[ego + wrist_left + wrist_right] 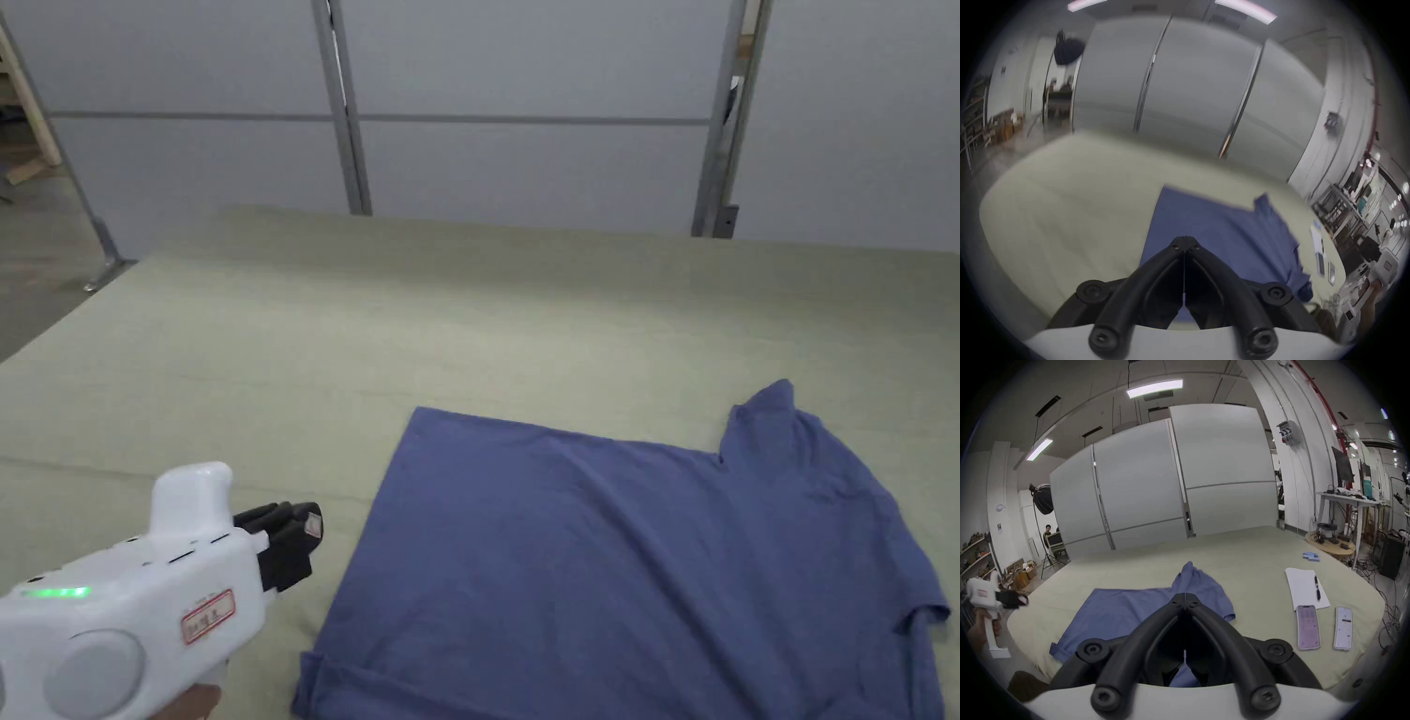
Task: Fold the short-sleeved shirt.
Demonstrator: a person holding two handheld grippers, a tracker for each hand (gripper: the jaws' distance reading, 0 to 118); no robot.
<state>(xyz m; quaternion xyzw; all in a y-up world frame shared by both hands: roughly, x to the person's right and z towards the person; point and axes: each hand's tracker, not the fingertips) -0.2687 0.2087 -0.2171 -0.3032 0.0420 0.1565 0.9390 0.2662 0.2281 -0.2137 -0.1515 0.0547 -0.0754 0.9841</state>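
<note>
Blue fabric of the short-sleeved shirt [600, 562] lies spread on the pale green table cover [281, 356], toward the near right part of the surface in the head view. Its body is a flat, roughly rectangular panel with a straight far edge; one sleeve [778, 422] points away from the person, and the other sleeve [923, 614] sits near the right edge of that view. The near left corner of the shirt [319, 680] is turned up in a small roll.

The left gripper [305, 534], a white handheld unit with black jaws, is held above the cover just left of the shirt's left edge, apart from the cloth. In the left gripper view its jaws meet tip to tip with nothing between them, and the picture there is blurred. The right gripper view shows this gripper at far left with a hand [983, 624] wrapped around its handle.

The right gripper [1185, 595] hangs over the near part of the shirt, its jaws pressed together at the tips and empty, with blue cloth visible beneath them.

To the right of the shirt, on the cover, lie a sheet of paper [1303, 586] with a pen [1317, 589] on it, and two phones [1308, 626] side by side nearer the person. Grey partition panels [525, 112] stand behind the table.
</note>
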